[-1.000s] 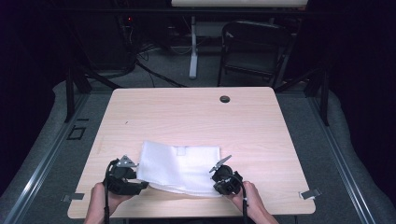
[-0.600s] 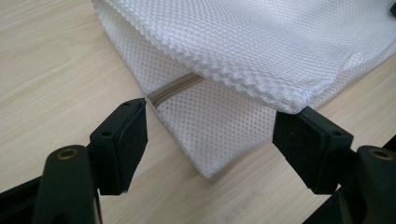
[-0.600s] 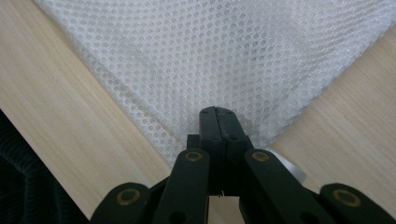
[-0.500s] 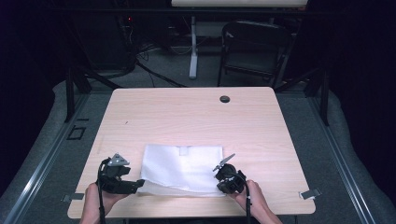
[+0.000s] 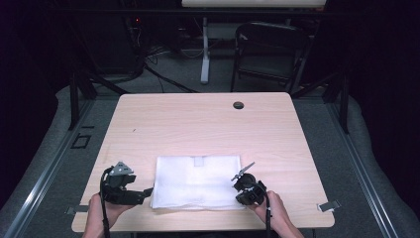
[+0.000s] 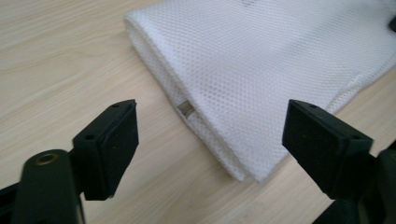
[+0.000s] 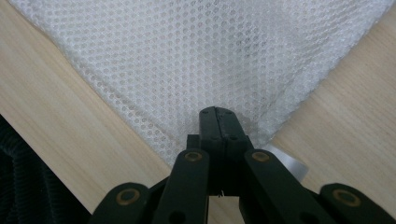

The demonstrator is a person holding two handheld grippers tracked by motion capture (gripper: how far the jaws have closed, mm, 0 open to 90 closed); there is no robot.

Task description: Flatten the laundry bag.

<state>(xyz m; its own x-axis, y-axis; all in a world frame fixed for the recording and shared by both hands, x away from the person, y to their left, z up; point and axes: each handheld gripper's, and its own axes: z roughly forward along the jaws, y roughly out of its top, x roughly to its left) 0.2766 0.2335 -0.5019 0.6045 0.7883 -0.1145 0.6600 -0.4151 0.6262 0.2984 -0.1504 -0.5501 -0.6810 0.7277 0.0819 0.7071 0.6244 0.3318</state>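
Now, at the lower left of the high view, the left gripper (image 5: 144, 191) lies low over the wooden table (image 5: 198, 124), just beside the left edge of the white mesh cloth (image 5: 198, 181). Its jaws have just been opening, and in the left gripper view they stand wide apart with nothing between the pads; only bare wood and the folded edge of the cloth (image 6: 261, 79) are seen past them. I think the cloth was let go here so that this side can settle flat on the table. A small grey tag (image 6: 186, 108) sits on the fold, at the middle of that view.

The cloth itself lies as a folded rectangle in the lower middle of the high view, near the front edge of the table, flat and with no raised part that I can see. A small label (image 5: 198, 160) shows at its top edge.

At the lower right of the high view, the right gripper (image 5: 246, 194) rests on the right corner of the cloth. In the right gripper view its jaws are pressed together at the lower middle of the frame, and the mesh (image 7: 196, 56) spreads upward from them, so it seems clamped on that corner. Probably this grip keeps the corner in place while the other side is freed
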